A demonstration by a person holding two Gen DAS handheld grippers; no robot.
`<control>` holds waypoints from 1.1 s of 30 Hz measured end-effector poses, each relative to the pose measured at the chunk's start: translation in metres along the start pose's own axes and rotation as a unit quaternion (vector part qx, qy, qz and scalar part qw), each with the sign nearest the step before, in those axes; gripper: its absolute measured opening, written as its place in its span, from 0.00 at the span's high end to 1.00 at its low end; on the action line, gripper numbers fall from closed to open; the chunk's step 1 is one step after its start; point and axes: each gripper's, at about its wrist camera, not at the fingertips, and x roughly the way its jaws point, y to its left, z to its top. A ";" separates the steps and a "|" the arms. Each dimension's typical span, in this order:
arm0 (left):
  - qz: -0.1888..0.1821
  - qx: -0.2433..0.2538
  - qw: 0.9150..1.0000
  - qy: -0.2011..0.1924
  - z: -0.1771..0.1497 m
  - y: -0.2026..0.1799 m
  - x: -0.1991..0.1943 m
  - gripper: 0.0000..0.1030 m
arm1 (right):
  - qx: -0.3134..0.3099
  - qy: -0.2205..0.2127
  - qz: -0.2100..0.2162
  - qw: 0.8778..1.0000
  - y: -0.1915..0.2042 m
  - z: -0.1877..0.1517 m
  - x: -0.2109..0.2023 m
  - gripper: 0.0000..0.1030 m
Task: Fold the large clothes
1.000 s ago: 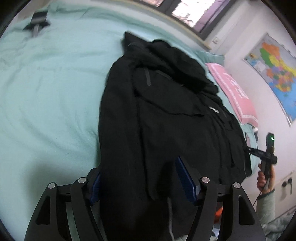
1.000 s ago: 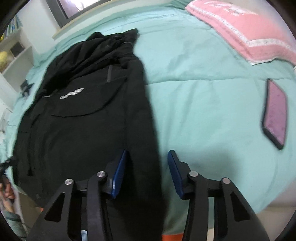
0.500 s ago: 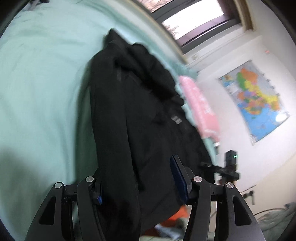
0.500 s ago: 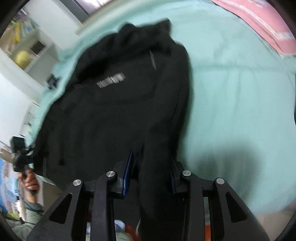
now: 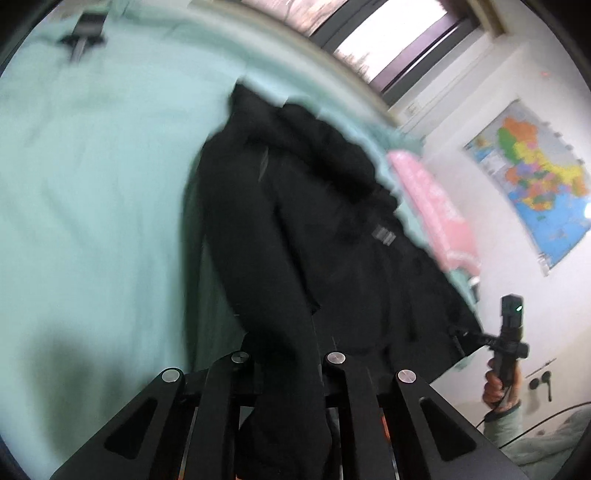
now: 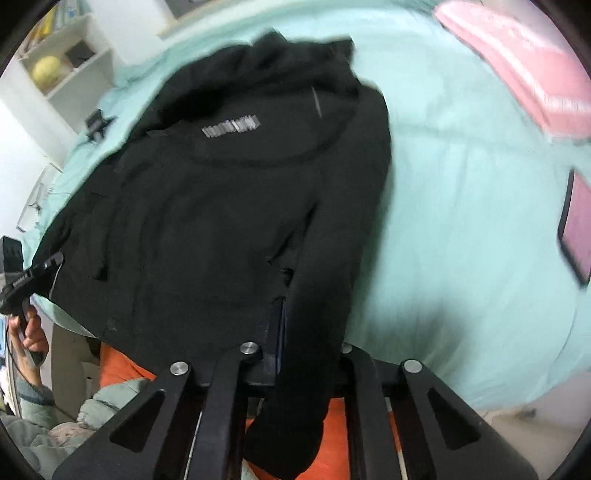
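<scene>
A large black jacket [image 5: 332,229] lies spread on a mint-green bed [image 5: 92,184], its hood toward the window; it also fills the right wrist view [image 6: 221,206]. My left gripper [image 5: 284,354] is shut on the jacket's sleeve, which hangs through the jaws and hides the pads. My right gripper [image 6: 306,343] is shut on the other sleeve and lifts it off the bed [image 6: 461,221]. The right gripper shows from afar in the left wrist view [image 5: 509,332], and the left gripper at the left edge of the right wrist view [image 6: 26,280].
A pink pillow [image 5: 432,214] lies beyond the jacket by the wall with a map [image 5: 532,177]. A tablet in a pink case [image 6: 576,229] lies on the bed at right. A small dark stand [image 5: 83,31] sits far left. White shelves [image 6: 62,66] stand beside the bed.
Both grippers closed from open onto the jacket's sleeves and lifted them. The sleeves now hang through the jaws and the views have tilted upward.
</scene>
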 end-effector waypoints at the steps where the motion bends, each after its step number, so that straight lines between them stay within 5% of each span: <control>1: -0.019 0.003 1.000 -0.019 0.013 -0.006 -0.009 0.90 | -0.001 -0.016 0.012 1.000 -0.001 0.009 -0.012 0.89; 6: -0.079 0.003 0.994 -0.079 0.086 -0.022 -0.021 0.88 | 0.006 -0.109 0.046 0.993 -0.011 0.078 -0.059 0.89; 11: -0.075 0.005 0.990 -0.121 0.165 -0.025 0.004 0.86 | 0.022 -0.162 0.051 0.985 -0.013 0.162 -0.068 0.89; 14: -0.047 0.019 0.988 -0.147 0.209 -0.034 0.028 0.84 | 0.043 -0.189 0.019 0.981 -0.014 0.213 -0.058 0.89; 17: 0.025 0.041 0.983 -0.174 0.247 -0.043 0.069 0.82 | 0.048 -0.213 -0.033 0.975 -0.014 0.258 -0.033 0.89; 20: 0.077 0.044 0.981 -0.174 0.269 -0.040 0.116 0.82 | 0.049 -0.201 -0.105 0.973 -0.015 0.297 0.023 0.89; 24: 0.164 0.055 0.977 -0.125 0.279 -0.014 0.200 0.82 | 0.046 -0.140 -0.157 0.977 -0.033 0.323 0.107 0.89; 27: 0.167 0.004 0.985 -0.048 0.273 0.030 0.256 0.79 | 0.060 -0.076 -0.156 0.983 -0.057 0.325 0.171 0.88; 33: 0.154 -0.013 0.987 -0.045 0.269 0.049 0.269 0.79 | 0.078 -0.073 -0.135 0.985 -0.073 0.314 0.202 0.87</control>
